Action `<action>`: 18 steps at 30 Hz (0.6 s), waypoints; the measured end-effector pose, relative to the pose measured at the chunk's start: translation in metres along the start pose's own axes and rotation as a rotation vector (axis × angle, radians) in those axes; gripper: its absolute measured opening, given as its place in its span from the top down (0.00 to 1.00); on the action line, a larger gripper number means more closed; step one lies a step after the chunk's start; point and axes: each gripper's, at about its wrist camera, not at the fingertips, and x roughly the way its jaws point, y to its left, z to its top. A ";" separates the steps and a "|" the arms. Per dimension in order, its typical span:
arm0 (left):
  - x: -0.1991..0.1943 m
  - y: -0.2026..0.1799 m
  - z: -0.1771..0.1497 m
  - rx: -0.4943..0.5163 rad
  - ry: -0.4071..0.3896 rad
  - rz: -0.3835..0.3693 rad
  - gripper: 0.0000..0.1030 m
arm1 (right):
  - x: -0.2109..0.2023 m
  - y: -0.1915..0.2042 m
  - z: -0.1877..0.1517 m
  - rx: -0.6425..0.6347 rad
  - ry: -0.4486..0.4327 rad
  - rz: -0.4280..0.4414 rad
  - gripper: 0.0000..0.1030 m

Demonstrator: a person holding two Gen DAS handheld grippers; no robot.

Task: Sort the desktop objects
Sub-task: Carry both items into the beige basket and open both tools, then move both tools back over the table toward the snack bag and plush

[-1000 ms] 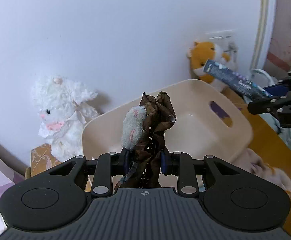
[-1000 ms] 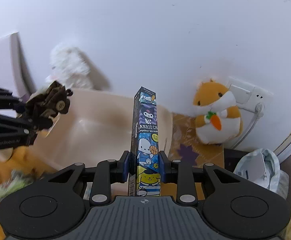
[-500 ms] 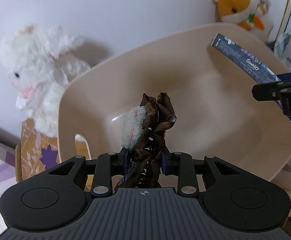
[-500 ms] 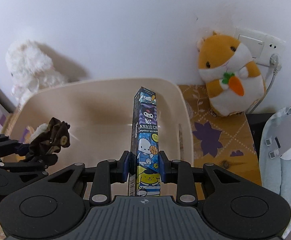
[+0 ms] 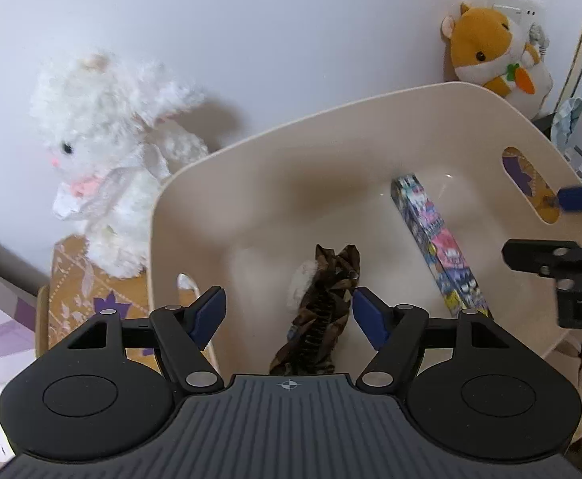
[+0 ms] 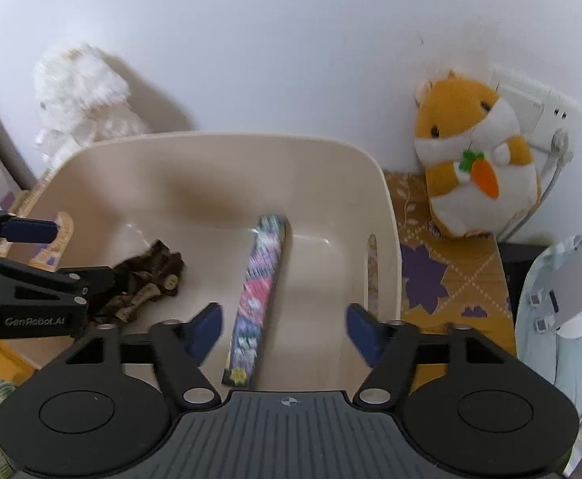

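A beige plastic bin point(image 5: 275, 159) stands against the wall; it also shows in the right wrist view point(image 6: 227, 147). My left gripper point(image 5: 289, 313) is open above it, and a brown hair clip with a white fluffy bit point(image 5: 322, 303) lies on the bin floor below. My right gripper point(image 6: 283, 329) is open over the bin, and a long cartoon-printed box point(image 6: 259, 291) lies on the floor beneath it. The box point(image 5: 436, 243) and the clip point(image 6: 147, 283) show in both views. Nothing is held.
A white plush rabbit point(image 5: 103, 167) sits left of the bin and an orange hamster plush point(image 6: 474, 151) right of it by a wall socket point(image 6: 538, 107). A patterned yellow cloth point(image 6: 446, 275) covers the desk. A pale blue bag point(image 6: 562, 319) lies at far right.
Both grippers opened over the bin. The hair clip and the cartoon box dropped from the jaws and now lie on the bin floor.
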 end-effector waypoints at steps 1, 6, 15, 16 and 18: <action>-0.004 0.002 -0.002 0.016 -0.013 0.005 0.30 | -0.006 0.000 -0.001 -0.013 -0.018 -0.005 0.13; -0.020 0.012 -0.012 0.088 -0.037 0.031 0.30 | -0.028 -0.004 0.005 -0.044 -0.061 -0.013 0.01; -0.055 0.031 -0.057 0.129 -0.057 0.040 0.29 | -0.055 -0.035 -0.016 -0.053 -0.050 -0.064 0.00; -0.061 0.033 -0.062 0.118 -0.073 0.045 0.28 | -0.058 -0.040 -0.021 -0.043 -0.045 -0.066 0.00; -0.071 0.036 -0.069 0.108 -0.085 0.051 0.25 | -0.062 -0.051 -0.031 -0.029 -0.038 -0.075 0.00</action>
